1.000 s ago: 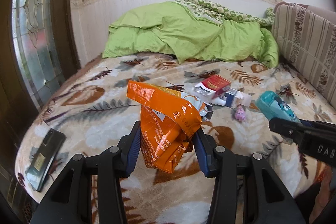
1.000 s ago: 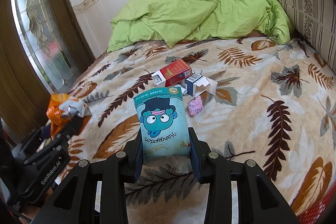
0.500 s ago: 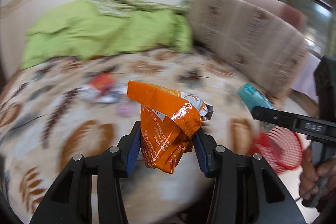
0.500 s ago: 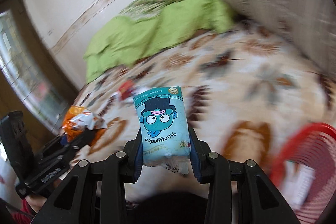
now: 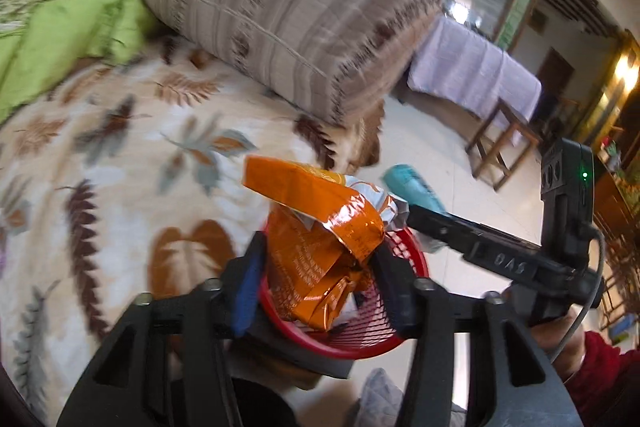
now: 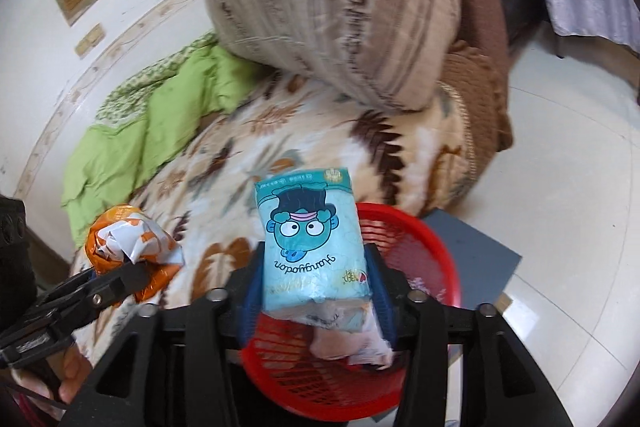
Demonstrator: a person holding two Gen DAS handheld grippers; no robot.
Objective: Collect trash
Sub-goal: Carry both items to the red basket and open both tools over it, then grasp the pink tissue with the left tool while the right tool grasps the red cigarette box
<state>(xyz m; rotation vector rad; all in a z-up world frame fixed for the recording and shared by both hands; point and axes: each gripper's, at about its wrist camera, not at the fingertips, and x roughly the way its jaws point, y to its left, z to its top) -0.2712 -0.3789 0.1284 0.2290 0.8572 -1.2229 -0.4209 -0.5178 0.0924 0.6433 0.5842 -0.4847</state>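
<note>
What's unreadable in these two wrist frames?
- Red basket contents: right wrist view, mostly hidden behind the teal tissue pack and right tool.
- Basket's near rim: left wrist view, hidden by the orange snack bag in the left tool.
- Bed blanket: motion-blurred.

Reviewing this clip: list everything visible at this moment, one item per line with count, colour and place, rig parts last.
snack bag: 1, orange, crumpled, held in left gripper
tissue pack: 1, teal with cartoon face, held in right gripper
basket: 1, red mesh, on floor beside bed, some trash inside
bed blanket: 1, cream with leaf print
quilt: 1, green, bunched at far end of bed
bolster cushion: 1, beige striped, on bed
table: 1, lilac cloth, across the room
left gripper: 1, black, above basket
right gripper: 1, black, above basket
</note>
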